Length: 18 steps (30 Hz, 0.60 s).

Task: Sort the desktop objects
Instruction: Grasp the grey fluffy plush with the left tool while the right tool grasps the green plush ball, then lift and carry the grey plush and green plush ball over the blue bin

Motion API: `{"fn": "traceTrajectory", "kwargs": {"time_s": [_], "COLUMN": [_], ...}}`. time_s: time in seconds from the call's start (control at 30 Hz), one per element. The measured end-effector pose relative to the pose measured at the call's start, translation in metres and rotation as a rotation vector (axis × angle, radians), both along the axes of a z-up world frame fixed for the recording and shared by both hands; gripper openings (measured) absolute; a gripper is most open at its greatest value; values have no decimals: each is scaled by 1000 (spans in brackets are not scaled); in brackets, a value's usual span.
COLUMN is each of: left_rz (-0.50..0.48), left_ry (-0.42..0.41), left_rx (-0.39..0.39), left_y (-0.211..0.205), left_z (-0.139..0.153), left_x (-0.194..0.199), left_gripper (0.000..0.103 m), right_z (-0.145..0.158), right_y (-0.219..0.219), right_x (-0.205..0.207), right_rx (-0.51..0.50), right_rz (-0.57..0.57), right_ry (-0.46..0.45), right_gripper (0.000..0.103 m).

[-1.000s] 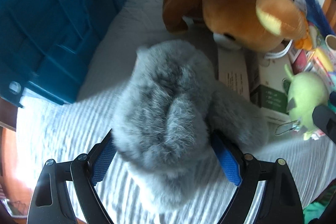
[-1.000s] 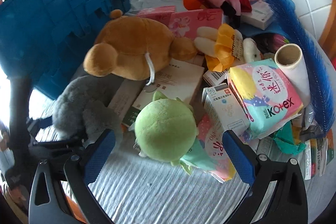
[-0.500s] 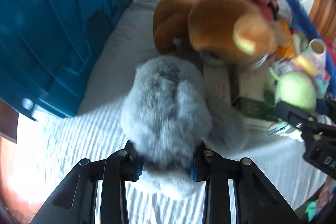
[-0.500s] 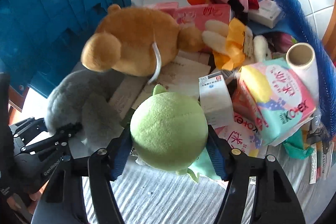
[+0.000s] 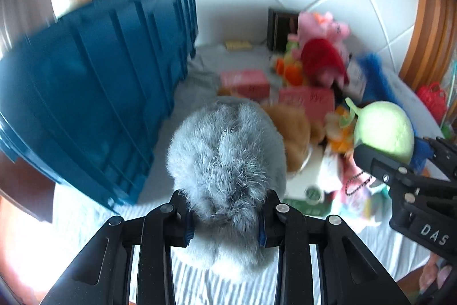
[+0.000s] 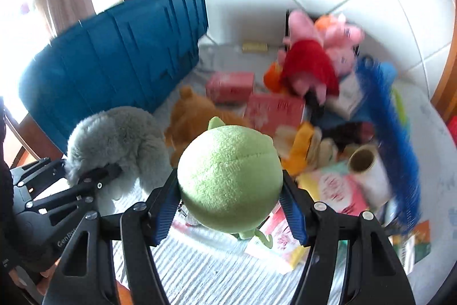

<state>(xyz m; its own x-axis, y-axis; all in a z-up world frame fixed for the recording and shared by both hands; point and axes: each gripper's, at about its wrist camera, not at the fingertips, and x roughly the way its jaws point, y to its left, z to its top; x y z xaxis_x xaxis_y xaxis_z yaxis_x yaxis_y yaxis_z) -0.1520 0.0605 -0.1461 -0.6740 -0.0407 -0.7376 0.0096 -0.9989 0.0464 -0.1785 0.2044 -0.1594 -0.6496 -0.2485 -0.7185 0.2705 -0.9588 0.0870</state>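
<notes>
White tabletop cloth (image 5: 85, 222) now lies below: left claw (image 5: 225, 222) squeezes fluffy grey toy (image 5: 225, 159), right claw (image 6: 230, 207) squeezes round green toy (image 6: 228, 176), both just lifted for sorting.

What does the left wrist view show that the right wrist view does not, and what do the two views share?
Only the left wrist view shows the bead chain hanging under the green plush toy and the red bag at the far right. Only the right wrist view shows the paper roll and the long run of the blue feather duster. Both show the left gripper shut on the grey plush toy, the right gripper shut on the green one, the blue crate and the brown bear.
</notes>
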Motion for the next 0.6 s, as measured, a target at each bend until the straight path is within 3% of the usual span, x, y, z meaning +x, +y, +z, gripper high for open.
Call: {"fn": "traceTrajectory", "kwargs": {"time_s": [0.3, 0.6], "left_rz": [21, 61], "left_ry": [133, 239], "left_rx": [2, -15], "left_y": [11, 22], "left_z": [67, 111], "left_x": [1, 13], "left_gripper": [31, 31], "right_z": [72, 121], "right_y": [8, 16], "right_x": [6, 9], "right_rx": [15, 11], "right_rz": [29, 57], "right_ry": [128, 223], "right_gripper": [65, 65]}}
